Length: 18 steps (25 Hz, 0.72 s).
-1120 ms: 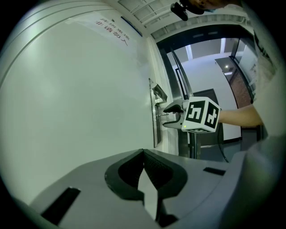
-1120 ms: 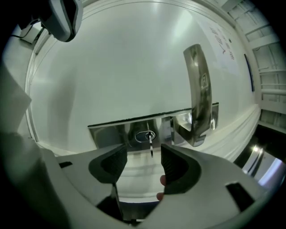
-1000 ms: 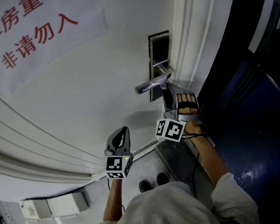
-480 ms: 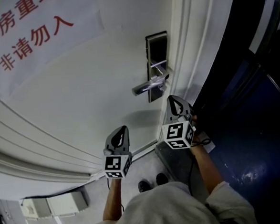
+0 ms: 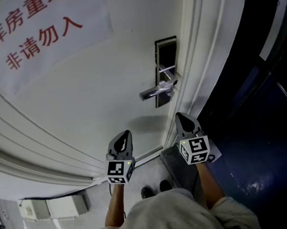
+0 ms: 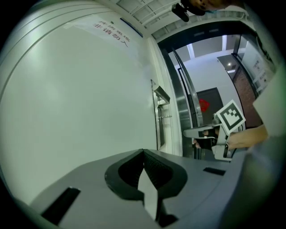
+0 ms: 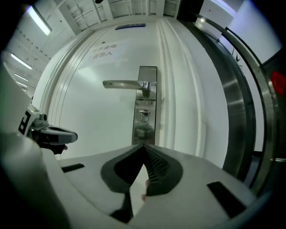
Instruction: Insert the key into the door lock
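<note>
the key (image 7: 143,115) sits in the lock, on the long metal lock plate (image 7: 148,74) of the white door (image 5: 107,89). in the right gripper view its head with a small ring hangs out of the keyhole, under the lever handle (image 7: 125,84). in the head view the handle covers that part of the plate and the key cannot be made out there.

the right gripper (image 5: 180,115) is closed. its two jaws meet at the tips and nothing is between them. it points level toward the door, straight at the lock plate, and it is apart from the key and from the handle. in the head view it stands below the handle and a little to the right, near the edge of the door.

the left gripper (image 5: 127,133) is closed too, tip against tip, with nothing held. it is to the left of the right gripper, also level, and faces the plain white part of the door, away from the lock plate.

a paper sign (image 5: 35,36) with red characters is on the door at the upper left. to the right of the door frame the space is dark.
</note>
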Tool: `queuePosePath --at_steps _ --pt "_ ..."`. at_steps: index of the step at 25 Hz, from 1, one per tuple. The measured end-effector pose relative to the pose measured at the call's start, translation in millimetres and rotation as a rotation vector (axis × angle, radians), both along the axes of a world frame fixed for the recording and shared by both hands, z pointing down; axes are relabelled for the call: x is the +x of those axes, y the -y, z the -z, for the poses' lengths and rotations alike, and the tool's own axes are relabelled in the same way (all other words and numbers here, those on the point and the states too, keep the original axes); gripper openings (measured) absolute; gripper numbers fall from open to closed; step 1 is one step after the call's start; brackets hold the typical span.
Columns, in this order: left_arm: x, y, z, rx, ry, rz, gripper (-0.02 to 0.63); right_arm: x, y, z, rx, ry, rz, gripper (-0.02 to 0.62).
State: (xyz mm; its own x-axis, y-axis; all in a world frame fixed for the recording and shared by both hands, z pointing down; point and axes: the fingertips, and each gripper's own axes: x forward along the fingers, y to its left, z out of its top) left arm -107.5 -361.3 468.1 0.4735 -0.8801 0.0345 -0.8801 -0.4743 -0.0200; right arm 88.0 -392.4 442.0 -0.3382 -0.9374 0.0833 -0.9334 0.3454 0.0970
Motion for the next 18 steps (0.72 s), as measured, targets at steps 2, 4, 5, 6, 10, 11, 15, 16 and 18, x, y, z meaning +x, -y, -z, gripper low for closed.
queuePosePath --at_steps 2,4,5,6,10,11,15,16,18 --pt "-2 0 1 0.001 -0.002 0.005 0.018 4 -8 -6 -0.004 0.006 -0.008 0.021" --pt "-3 -1 0 -0.003 -0.006 0.010 0.018 8 -16 -12 -0.011 0.010 -0.014 0.021" --pt "-4 -2 -1 -0.004 -0.008 0.014 0.018 9 -20 -16 -0.017 0.004 -0.013 0.021" --pt "-5 -3 -1 -0.004 -0.009 0.019 0.018 11 -24 -20 -0.025 -0.004 -0.010 0.021" --pt "-14 -9 -7 -0.018 -0.013 0.045 0.018 15 -38 -38 -0.058 -0.023 -0.006 0.021" --pt "-17 -10 -9 -0.023 -0.014 0.053 0.018 14 -38 -40 -0.065 -0.022 -0.001 0.021" --pt "-28 -14 -12 -0.032 -0.015 0.090 0.018 -6 -31 -36 -0.062 -0.019 0.051 0.021" --pt "-32 -16 -11 -0.032 -0.013 0.100 0.018 -14 -29 -33 -0.056 -0.019 0.069 0.021" --pt "-42 -21 -10 -0.031 -0.011 0.129 0.018 -32 -25 -29 -0.046 -0.018 0.113 0.021"
